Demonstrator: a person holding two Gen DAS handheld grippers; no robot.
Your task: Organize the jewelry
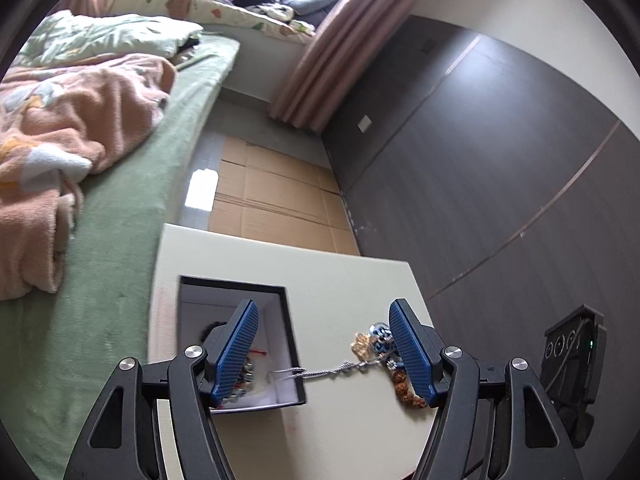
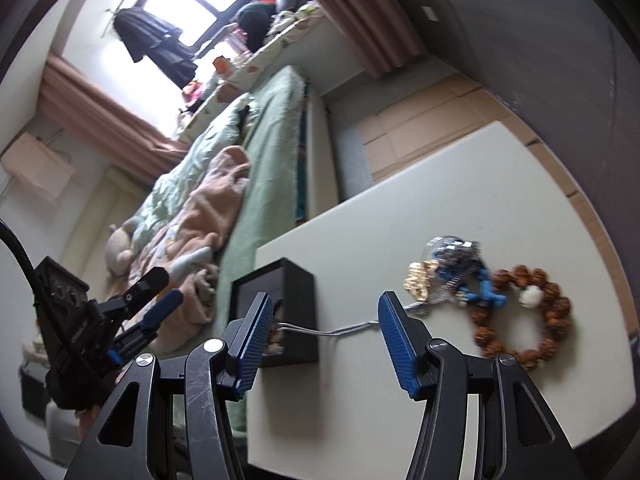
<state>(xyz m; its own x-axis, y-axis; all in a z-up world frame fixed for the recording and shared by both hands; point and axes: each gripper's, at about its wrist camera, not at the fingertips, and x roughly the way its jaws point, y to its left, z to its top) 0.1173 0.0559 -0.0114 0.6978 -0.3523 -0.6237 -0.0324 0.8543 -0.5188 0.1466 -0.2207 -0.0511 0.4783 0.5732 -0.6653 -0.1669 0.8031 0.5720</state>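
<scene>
I've got both grippers, left [image 1: 322, 354] and right [image 2: 322, 340], fingers spread over the silver chain [image 2: 352, 327] trailing from the black box [image 2: 298, 280].

The desk [image 2: 500, 184] looks smooth and matt. The box [image 2: 298, 300] is matt black outside, white inside. The chain [image 1: 340, 369] is shiny metal. The bead bracelet [image 2: 556, 320] looks rough and brown, like wood. The finger pads [image 1: 236, 348] are ribbed blue plastic. The blanket [image 1: 60, 128] is fluffy cloth.
</scene>
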